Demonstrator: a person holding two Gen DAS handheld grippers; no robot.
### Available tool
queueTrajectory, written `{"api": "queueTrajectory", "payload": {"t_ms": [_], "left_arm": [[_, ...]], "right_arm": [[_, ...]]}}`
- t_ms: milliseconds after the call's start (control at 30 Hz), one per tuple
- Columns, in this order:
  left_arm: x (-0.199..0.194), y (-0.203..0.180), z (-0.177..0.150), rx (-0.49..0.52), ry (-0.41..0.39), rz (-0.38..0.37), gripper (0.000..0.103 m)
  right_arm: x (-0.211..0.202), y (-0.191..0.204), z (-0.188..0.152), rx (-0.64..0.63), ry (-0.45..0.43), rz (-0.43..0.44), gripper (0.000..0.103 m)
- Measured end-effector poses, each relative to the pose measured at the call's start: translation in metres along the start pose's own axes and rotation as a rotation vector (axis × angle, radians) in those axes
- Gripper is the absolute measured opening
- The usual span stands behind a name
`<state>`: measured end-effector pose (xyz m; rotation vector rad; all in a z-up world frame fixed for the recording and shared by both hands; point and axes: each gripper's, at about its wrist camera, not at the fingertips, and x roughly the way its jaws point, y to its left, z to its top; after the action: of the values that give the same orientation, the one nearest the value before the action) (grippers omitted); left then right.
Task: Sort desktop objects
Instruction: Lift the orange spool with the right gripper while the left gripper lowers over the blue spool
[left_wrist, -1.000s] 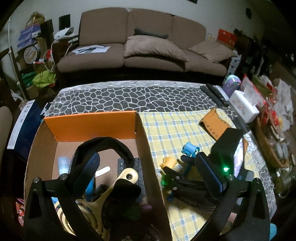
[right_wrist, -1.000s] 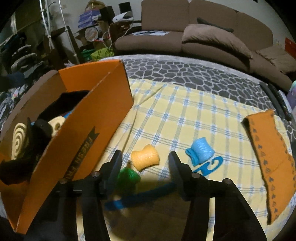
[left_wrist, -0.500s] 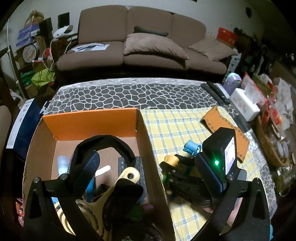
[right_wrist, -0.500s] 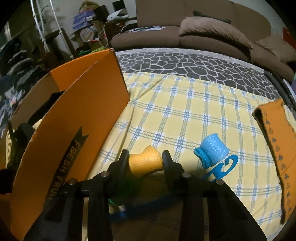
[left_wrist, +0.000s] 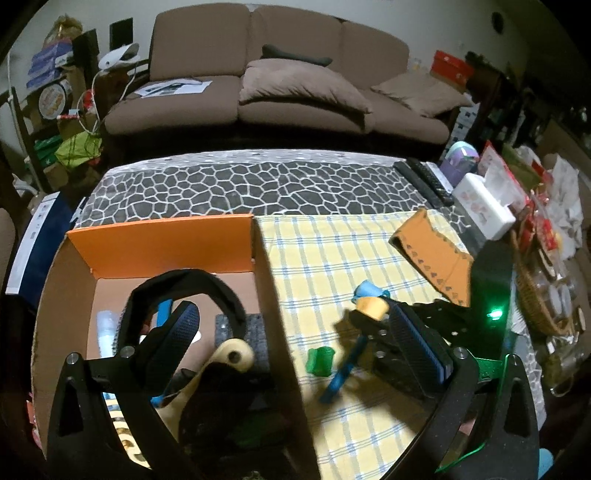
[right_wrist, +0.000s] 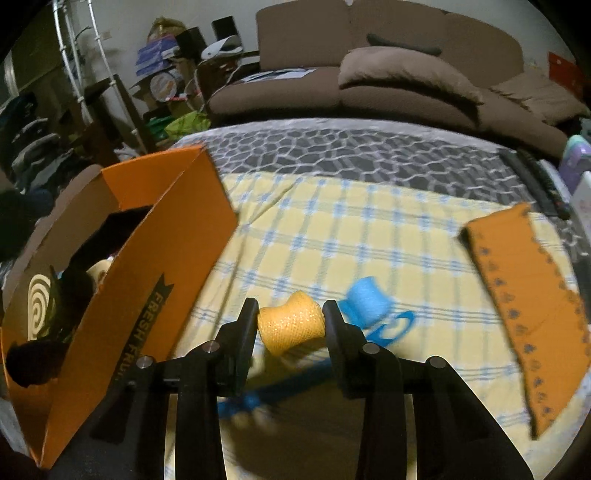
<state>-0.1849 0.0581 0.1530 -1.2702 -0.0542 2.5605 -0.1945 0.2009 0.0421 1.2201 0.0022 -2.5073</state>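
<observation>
My right gripper (right_wrist: 290, 321) is shut on a yellow spool (right_wrist: 291, 326), held just above the yellow checked cloth (right_wrist: 332, 229). The left wrist view shows that spool (left_wrist: 371, 308) between the right gripper's dark fingers. A blue spool (right_wrist: 367, 302) and a blue hook (right_wrist: 395, 325) lie just beyond it. On the cloth nearer me lie a green spool (left_wrist: 320, 362) and a blue stick (left_wrist: 343, 373). My left gripper (left_wrist: 295, 339) is open above the orange cardboard box (left_wrist: 159, 240), which holds black headphones (left_wrist: 192, 291) and several other items.
An orange patterned pouch (right_wrist: 528, 295) lies on the cloth at the right. Remotes (left_wrist: 428, 181), a white box (left_wrist: 484, 210) and a wicker basket (left_wrist: 532, 299) crowd the table's right edge. A brown sofa (left_wrist: 280, 85) stands beyond the table.
My right gripper shut on the yellow spool and raised it off the cloth. The green spool now lies uncovered. My left gripper stayed over the box.
</observation>
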Motion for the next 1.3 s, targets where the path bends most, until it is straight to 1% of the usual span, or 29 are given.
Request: {"api": "queueTrajectory", "payload": {"t_ms": [133, 233, 400, 533, 667, 967, 1300], "left_arm": [[0.008, -0.011, 0.004, 0.019, 0.01, -0.007, 0.103], [0.02, -0.022, 0.008, 0.053, 0.031, 0.016, 0.103], [0.034, -0.036, 0.014, 0.063, 0.05, 0.01, 0.103], [0.047, -0.054, 0.019, 0.089, 0.063, 0.01, 0.103], [0.06, -0.067, 0.022, 0.092, 0.076, -0.001, 0.103], [0.107, -0.083, 0.02, 0.048, 0.123, -0.005, 0.102], [0.153, -0.094, 0.016, 0.051, 0.154, 0.055, 0.101]], "right_arm": [[-0.018, -0.015, 0.001, 0.03, 0.007, -0.051, 0.036], [-0.035, -0.028, 0.0, 0.054, 0.011, -0.087, 0.036], [-0.054, -0.045, -0.008, 0.087, 0.006, -0.11, 0.036], [-0.062, -0.054, -0.01, 0.11, 0.003, -0.114, 0.036], [-0.068, -0.062, -0.009, 0.127, -0.005, -0.112, 0.036], [-0.077, -0.082, -0.013, 0.147, -0.02, -0.112, 0.036], [-0.08, -0.103, -0.018, 0.178, -0.028, -0.106, 0.036]]}}
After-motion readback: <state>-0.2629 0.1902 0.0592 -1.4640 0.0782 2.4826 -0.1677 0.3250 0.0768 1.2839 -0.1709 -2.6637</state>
